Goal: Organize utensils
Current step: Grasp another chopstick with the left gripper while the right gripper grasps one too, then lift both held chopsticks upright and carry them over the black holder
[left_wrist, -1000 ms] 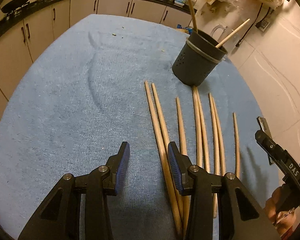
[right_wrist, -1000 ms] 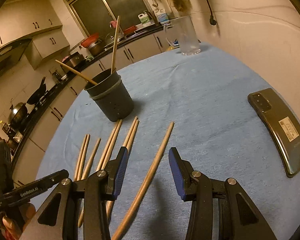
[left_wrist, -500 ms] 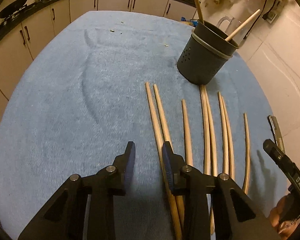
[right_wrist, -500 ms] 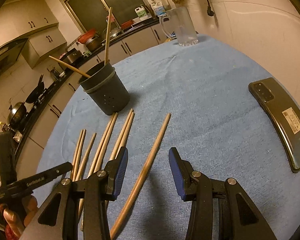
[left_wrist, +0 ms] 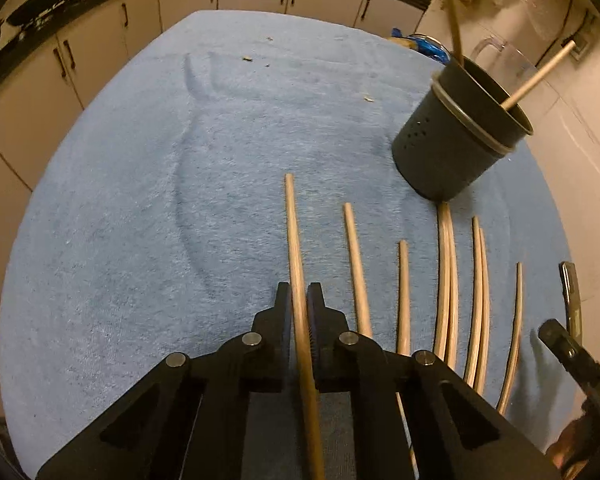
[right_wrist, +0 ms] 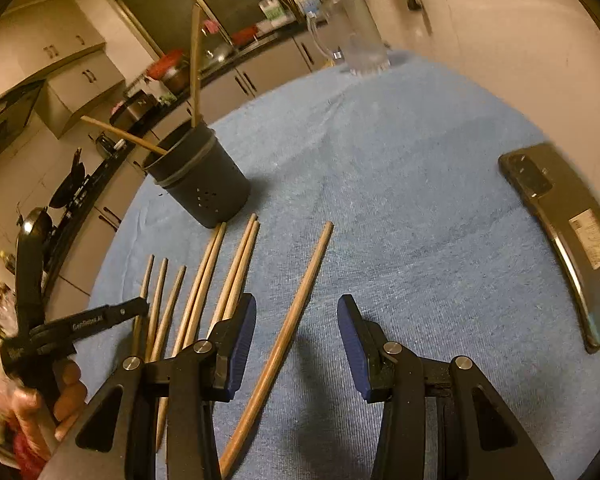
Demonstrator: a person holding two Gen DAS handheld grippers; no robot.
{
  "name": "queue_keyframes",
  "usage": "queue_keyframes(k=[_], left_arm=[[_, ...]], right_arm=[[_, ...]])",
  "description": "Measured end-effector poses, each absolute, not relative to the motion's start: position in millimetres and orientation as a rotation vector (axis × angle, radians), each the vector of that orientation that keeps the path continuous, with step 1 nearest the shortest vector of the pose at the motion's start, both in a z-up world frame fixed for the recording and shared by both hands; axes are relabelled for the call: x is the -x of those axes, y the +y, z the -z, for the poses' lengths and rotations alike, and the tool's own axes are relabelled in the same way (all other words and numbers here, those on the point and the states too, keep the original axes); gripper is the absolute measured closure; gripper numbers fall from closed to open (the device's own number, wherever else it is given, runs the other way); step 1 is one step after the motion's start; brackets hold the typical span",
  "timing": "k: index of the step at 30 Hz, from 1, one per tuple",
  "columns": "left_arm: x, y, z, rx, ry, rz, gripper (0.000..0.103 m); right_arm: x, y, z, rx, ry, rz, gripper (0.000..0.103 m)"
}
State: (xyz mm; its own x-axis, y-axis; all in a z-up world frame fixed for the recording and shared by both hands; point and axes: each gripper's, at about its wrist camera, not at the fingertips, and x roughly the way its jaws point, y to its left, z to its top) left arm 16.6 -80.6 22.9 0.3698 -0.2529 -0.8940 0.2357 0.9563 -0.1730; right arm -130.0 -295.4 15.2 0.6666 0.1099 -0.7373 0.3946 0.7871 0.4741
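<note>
1. Dim, warm yellowish indoor light in both views.
2. Heavy fisheye bending, black vignette corners.
3. Right view: motion blur at 8 o'clock on hand (right_wrist: 65,394).
4. Soft shadows under chopsticks (left_wrist: 446,280).

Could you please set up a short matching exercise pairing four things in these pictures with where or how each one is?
Things:
1. left gripper
2. right gripper
3. holder
4. phone

States:
A. lies flat near the cloth's edge
B. open, one chopstick on the cloth between its fingers
C. stands upright with two chopsticks in it
D. shut on a chopstick

Pairs: 1-D, 2-B, 3-C, 4-A
</note>
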Motion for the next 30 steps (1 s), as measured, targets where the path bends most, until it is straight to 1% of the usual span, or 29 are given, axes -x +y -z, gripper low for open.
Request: queue_keyframes(k=[5,8,12,17,19,20,23,26,30], left_arm=[[-17.5,-75.6,-23.2,0.026,1.154,0.328,0.094],[-17.4,-67.8,-19.8,0.035,1.156,0.339,0.094],[-19.8,-65.9,-18.5,0.037,1.158,0.354,0.094],[-20.0,-72.2,-17.0,0.028,1.159,0.347,0.094],[-19.9,-78.2,-16.7,0.005,1.152,0.330,0.094],[-17.2,-77.5,-17.0,-0.002,1.148,0.329,0.095],[-15.1,-77.1,-18.4,0.012,1.148,0.360,0.096],[-11.7,-72.0,-26.3,0.044,1.120,0.381,0.096],[-2.4,-63.9,-53.9,0.096,1.033,0.427,0.096]], right_arm=[[98.2,-308.6,-13.7,-0.693,0.966,0.167,0.057],[86.2,-309.9,-13.1,-0.686,0.997,0.188,0.058],[68.4,-301.8,-4.5,-0.624,1.079,0.213,0.067],[54.5,-281.8,-7.6,-0.498,1.107,0.236,0.078],[50.4,-272.6,-7.8,-0.468,1.111,0.219,0.087],[48.5,-269.3,-7.6,-0.461,1.112,0.207,0.093],[47.2,-263.7,-10.6,-0.474,1.092,0.173,0.096],[56.6,-264.4,-22.9,-0.508,1.018,0.119,0.096],[73.5,-262.1,-49.1,-0.527,0.889,0.056,0.096]])
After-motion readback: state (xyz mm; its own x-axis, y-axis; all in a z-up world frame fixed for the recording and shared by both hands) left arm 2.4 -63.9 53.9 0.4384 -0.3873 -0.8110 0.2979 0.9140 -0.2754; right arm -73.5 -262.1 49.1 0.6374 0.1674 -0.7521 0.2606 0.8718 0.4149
